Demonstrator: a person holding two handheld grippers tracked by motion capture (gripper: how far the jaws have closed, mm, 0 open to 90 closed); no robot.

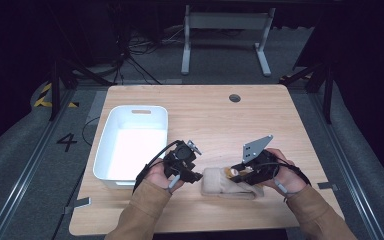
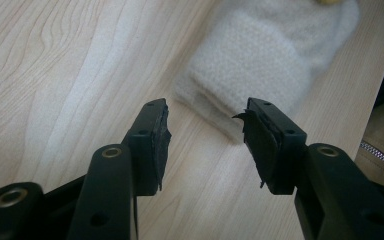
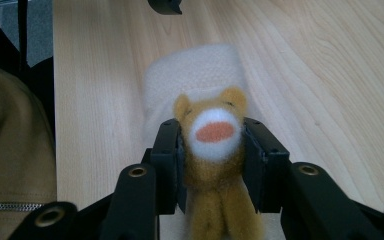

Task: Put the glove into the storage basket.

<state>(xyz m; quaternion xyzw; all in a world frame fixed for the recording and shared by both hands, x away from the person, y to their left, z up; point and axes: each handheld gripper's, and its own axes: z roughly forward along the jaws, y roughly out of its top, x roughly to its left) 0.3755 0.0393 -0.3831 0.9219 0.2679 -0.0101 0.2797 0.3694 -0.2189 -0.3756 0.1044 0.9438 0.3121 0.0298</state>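
White bin (image 1: 111, 145) left; bare table (image 1: 220, 120) beyond.

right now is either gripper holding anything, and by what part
The right gripper holds a small plush animal by the sides of its head. The left gripper holds nothing; its jaws stand open just short of the beige sock.

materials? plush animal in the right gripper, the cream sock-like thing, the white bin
Plush animal: tan pile fabric, fuzzy nap, white muzzle with an orange patch; looks like a soft stuffed toy.
Cream piece: knit or fleece, matte, ribbed band near one end; exact fibre unclear.
White bin: smooth, slightly glossy, moulded handle slot; likely plastic.
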